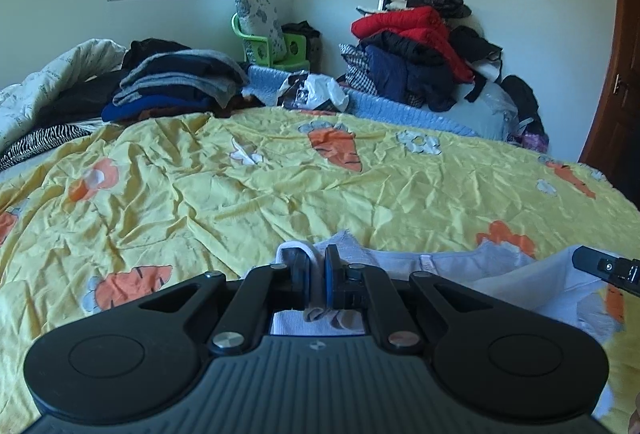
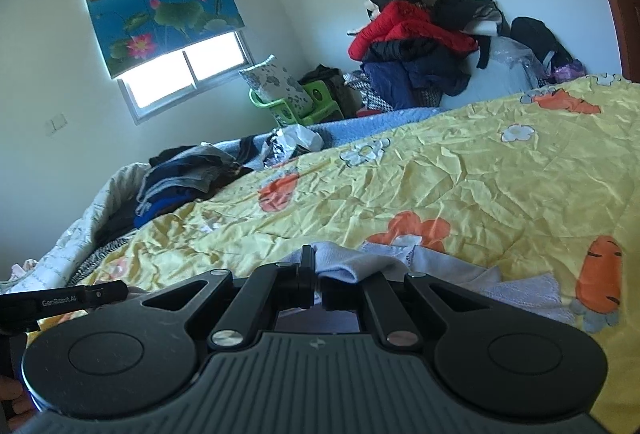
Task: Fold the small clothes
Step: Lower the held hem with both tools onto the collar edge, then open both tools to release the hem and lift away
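While both grippers, left & right, have fingers clamped on the pale garment, which trails beyond them over the bed: keep edge taut, hands level, w/ corners aligned.

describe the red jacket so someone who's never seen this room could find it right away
Look past the far edge of the yellow carrot-print bedspread to the heap of clothes against the wall. The red jacket lies near its top, the only bright red among dark garments.
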`<state>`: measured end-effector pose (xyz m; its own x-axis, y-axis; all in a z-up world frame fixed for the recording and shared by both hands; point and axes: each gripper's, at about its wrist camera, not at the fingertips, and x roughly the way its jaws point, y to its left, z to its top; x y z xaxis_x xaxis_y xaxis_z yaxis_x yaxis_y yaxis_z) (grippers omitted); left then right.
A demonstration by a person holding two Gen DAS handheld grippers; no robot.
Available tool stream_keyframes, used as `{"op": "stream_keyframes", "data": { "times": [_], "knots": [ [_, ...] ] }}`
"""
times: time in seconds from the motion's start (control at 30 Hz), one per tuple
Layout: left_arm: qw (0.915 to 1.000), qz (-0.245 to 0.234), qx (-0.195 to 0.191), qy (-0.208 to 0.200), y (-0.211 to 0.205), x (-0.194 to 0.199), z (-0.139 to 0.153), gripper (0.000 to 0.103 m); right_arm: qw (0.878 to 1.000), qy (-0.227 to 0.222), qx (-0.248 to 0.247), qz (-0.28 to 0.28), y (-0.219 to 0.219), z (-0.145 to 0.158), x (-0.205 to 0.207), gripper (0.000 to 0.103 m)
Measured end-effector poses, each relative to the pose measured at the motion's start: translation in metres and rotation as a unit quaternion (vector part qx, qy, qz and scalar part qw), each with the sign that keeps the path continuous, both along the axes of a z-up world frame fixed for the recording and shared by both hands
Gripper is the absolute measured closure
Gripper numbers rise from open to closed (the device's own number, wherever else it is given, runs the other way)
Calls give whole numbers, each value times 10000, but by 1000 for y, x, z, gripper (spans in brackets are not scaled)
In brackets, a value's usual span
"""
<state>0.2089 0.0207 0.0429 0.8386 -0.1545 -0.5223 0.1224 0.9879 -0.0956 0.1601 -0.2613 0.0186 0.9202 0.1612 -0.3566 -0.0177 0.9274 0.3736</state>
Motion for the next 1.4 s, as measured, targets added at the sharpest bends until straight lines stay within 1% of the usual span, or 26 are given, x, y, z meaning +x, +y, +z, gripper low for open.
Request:
{"op": "stream_keyframes", "data": {
  "times": [0.2, 0.33, 0.53, 0.6, 0.63, 0.7, 0.73, 0.8, 0.83, 0.87, 1.07, 1.2, 1.23, 1.3, 1.37, 1.4],
  "knots": [
    [9997, 2, 66, 221, -5, 26, -17, 96, 9997, 223, 70, -67, -7, -14, 28, 97],
    [9988, -73, 85, 483, -8, 44, -28, 96, 9992, 376, 82, -105, -9, -24, 42, 97],
    [9968, 14, -187, 771, -2, 57, -39, 96, 9979, 613, 192, -123, -14, -35, 61, 96],
    [9964, 19, -219, 815, -2, 60, -40, 96, 9972, 694, 261, -132, -16, -39, 67, 93],
    [9963, 23, -232, 824, -2, 61, -40, 96, 9968, 738, 288, -112, -16, -40, 70, 89],
    [9956, 52, -307, 879, 0, 63, -40, 96, 9961, 809, 344, -91, -18, -42, 75, 88],
    [9948, 71, -399, 930, 2, 65, -41, 96, 9958, 830, 363, -89, -18, -42, 77, 86],
    [9924, 129, -641, 1046, 9, 68, -41, 96, 9953, 873, 402, -93, -20, -44, 82, 79],
    [9912, 166, -742, 1081, 12, 70, -41, 96, 9951, 891, 427, -96, -21, -44, 84, 74],
    [9900, 231, -833, 1112, 15, 72, -42, 96, 9947, 914, 461, -88, -23, -45, 86, 71],
    [9832, 546, -1276, 1187, 34, 81, -39, 95, 9926, 1077, 518, -231, -29, -55, 102, 67],
    [9843, 745, -1258, 992, 45, 77, -32, 95, 9943, 828, 518, -417, -30, -48, 92, 66],
    [9845, 811, -1233, 948, 47, 76, -30, 95, 9955, 755, 465, -348, -28, -45, 88, 65],
    [9834, 932, -1291, 865, 52, 72, -27, 94, 9974, 690, 184, 13, -12, -39, 83, 63],
    [9835, 969, -1318, 772, 55, 66, -24, 94, 9955, 758, -85, 559, 9, -37, 83, 63],
    [9836, 997, -1309, 737, 55, 63, -23, 94, 9927, 817, -122, 879, 19, -38, 85, 63]
  ]
}}
